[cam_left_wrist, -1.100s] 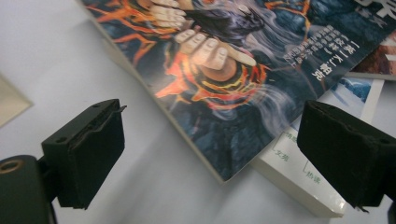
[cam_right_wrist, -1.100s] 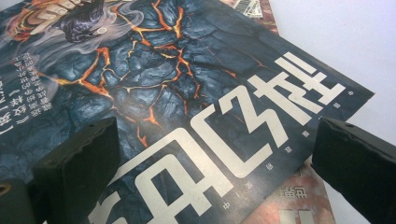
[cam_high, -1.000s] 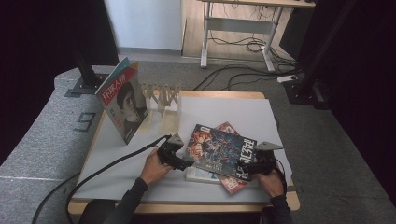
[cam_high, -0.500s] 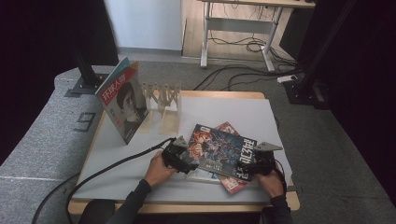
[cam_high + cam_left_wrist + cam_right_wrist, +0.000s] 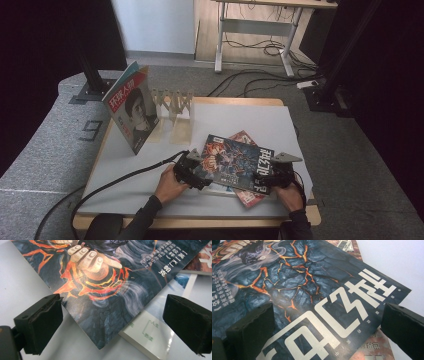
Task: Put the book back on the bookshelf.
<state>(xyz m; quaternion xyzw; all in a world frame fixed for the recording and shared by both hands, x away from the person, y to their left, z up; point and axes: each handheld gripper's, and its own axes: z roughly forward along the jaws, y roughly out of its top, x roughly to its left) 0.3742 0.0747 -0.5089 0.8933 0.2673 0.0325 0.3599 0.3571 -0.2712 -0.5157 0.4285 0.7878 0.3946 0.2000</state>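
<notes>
Black-padded left hand-held gripper (image 5: pixel 110 322) now wider apart over the dark lava-patterned magazine (image 5: pixel 100 285), right hand-held gripper (image 5: pixel 324 325) likewise apart, white Chinese title characters.

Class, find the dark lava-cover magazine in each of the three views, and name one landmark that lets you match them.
High view: dark magazine lies on top of the pile, front right of the table, between both grippers.
Left gripper view: upper middle, one corner reaching down between the open jaws.
Right gripper view: across most of the picture.
Shared landmark: the orange lava cracks on its cover.
</notes>
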